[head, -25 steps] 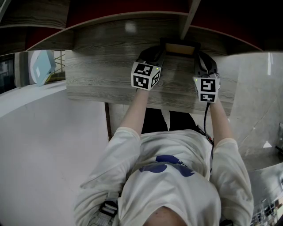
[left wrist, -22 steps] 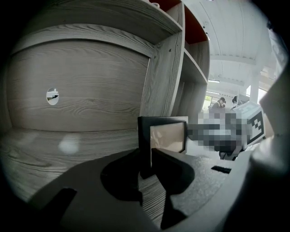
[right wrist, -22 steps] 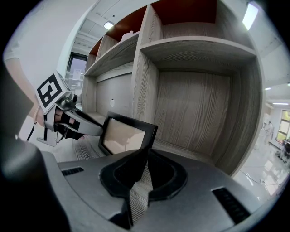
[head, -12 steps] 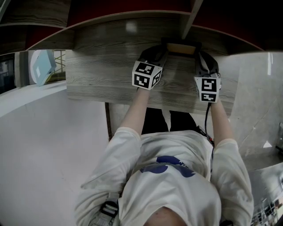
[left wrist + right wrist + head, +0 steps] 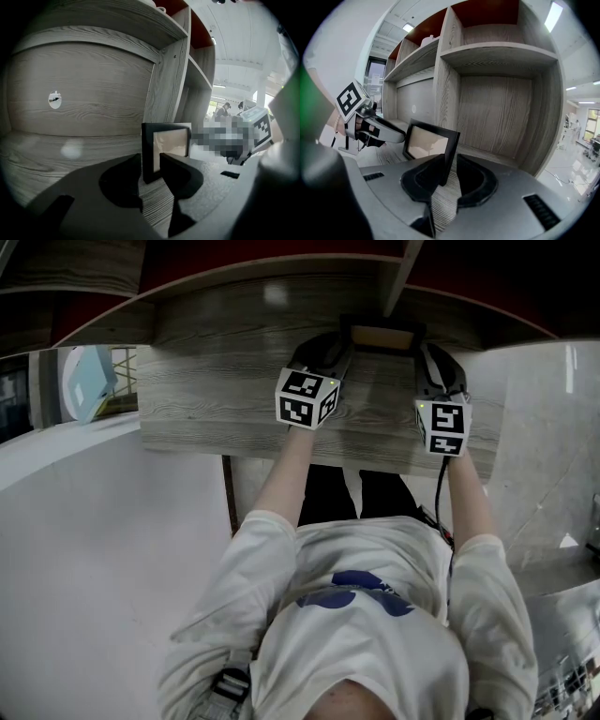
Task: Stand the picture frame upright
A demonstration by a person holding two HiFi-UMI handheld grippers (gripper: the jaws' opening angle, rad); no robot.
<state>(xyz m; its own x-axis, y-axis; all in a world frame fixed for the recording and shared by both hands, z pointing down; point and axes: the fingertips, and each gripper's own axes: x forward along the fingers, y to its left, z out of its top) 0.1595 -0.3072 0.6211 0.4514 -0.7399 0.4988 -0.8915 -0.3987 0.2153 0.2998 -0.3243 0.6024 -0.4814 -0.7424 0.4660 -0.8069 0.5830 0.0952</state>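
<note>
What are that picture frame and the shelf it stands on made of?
Picture frame: matte black border, likely plastic or painted wood; glossy pane, glass or acrylic, showing faint reflections. Shelf: grey wood-grain board, probably laminate, with even, printed-looking streaks.

- The picture frame is a black rectangular border around a pale tan panel, and no image can be made out on the panel.
- It stands upright on its lower edge, long sides level.
- It sits far back on the grey wood-grain shelf, near the foot of the upright divider.
</note>
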